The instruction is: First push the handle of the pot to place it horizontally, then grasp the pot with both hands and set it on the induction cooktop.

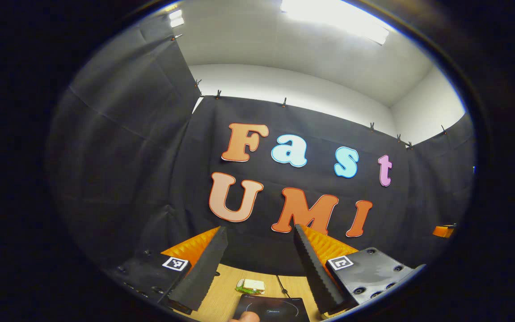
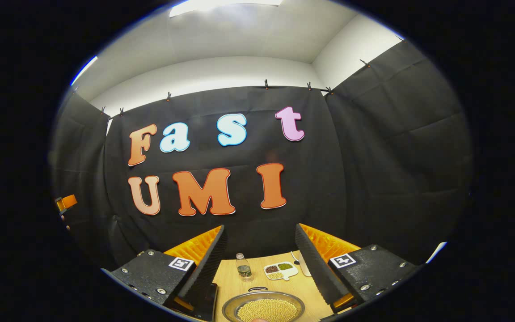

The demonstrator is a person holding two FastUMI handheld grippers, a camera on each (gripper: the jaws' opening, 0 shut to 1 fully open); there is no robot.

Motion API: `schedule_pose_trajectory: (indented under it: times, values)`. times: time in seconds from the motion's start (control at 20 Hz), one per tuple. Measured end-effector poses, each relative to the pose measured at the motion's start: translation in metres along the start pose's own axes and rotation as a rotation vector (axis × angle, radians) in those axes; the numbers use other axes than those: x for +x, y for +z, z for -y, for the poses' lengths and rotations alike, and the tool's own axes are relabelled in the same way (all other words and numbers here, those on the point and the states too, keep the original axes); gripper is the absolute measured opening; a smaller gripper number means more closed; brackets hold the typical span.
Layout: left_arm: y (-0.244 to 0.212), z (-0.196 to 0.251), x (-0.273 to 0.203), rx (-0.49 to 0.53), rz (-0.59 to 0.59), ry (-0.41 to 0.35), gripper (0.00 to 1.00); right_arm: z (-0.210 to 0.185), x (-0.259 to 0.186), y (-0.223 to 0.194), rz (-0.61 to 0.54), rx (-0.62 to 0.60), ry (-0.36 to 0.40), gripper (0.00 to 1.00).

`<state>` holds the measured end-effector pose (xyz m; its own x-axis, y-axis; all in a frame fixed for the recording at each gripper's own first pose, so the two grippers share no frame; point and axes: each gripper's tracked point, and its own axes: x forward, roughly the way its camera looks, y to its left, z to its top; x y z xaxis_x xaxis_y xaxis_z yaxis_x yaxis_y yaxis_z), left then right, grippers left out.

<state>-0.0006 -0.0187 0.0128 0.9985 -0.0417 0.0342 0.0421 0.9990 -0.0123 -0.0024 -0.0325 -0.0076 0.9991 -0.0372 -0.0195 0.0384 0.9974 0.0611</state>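
So far both tongs are spread and empty, held high above the tabletop (image 2: pixel 226 279): the left tongs (image 1: pixel 257 268) look down on the induction cooktop (image 1: pixel 272 309), the right tongs (image 2: pixel 259 264) on the pot (image 2: pixel 263 308) of yellow grains. To begin well, I would lower the right tongs beside the small handle (image 2: pixel 258 289) at the pot's far rim and nudge it sideways gently, without spilling the grains.

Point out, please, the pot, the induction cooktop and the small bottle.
pot (image 2: pixel 263 309): right gripper view, on the yellow grains inside it.
induction cooktop (image 1: pixel 272 308): left gripper view, on its dark glass top.
small bottle (image 2: pixel 242 266): right gripper view, on its clear body.
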Motion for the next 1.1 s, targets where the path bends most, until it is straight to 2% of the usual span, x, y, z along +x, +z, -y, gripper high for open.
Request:
schedule_pose_trajectory:
  times: [0.05, 0.1, 0.35, 0.55, 0.65, 0.8, 0.85, 0.9, 0.95, 1.0, 1.05, 1.1]
  values:
    - [0.002, 0.002, 0.000, 0.002, 0.003, -0.005, 0.97, 0.003, 0.000, 0.001, 0.000, 0.005, -0.006, 1.00]
    - [0.003, 0.005, 0.000, 0.002, 0.006, -0.009, 0.97, 0.006, -0.001, 0.001, -0.001, 0.009, -0.010, 0.95]
    - [0.008, 0.007, -0.005, 0.006, 0.013, -0.016, 0.97, 0.017, -0.004, 0.002, 0.006, -0.002, -0.035, 0.95]
    - [0.009, 0.002, -0.005, 0.015, 0.007, -0.002, 0.97, 0.014, -0.005, -0.001, 0.004, -0.018, -0.016, 0.94]
    - [0.010, 0.002, -0.007, 0.018, 0.007, -0.002, 0.98, 0.008, -0.003, -0.002, 0.000, -0.032, 0.001, 0.88]
    - [0.009, 0.003, -0.007, 0.020, 0.002, -0.002, 0.97, -0.001, -0.002, -0.005, -0.002, -0.060, 0.039, 0.68]
    - [0.009, 0.004, -0.007, 0.020, -0.001, -0.003, 0.97, -0.004, -0.003, -0.006, -0.003, -0.071, 0.048, 0.67]
    - [0.007, 0.005, -0.006, 0.020, -0.004, -0.005, 0.97, -0.007, -0.003, -0.008, -0.006, -0.082, 0.055, 0.46]
    - [0.006, 0.004, -0.005, 0.018, -0.007, -0.005, 0.97, -0.008, -0.004, -0.011, -0.010, -0.093, 0.059, 0.46]
    - [0.006, 0.003, -0.005, 0.016, -0.011, -0.005, 0.97, -0.010, -0.005, -0.013, -0.012, -0.102, 0.065, 0.35]
    - [0.004, 0.002, -0.005, 0.014, -0.014, -0.005, 0.97, -0.011, -0.007, -0.014, -0.015, -0.107, 0.069, 0.34]
    - [0.003, 0.002, -0.005, 0.012, -0.019, -0.005, 0.97, -0.012, -0.008, -0.016, -0.020, -0.117, 0.070, 0.20]
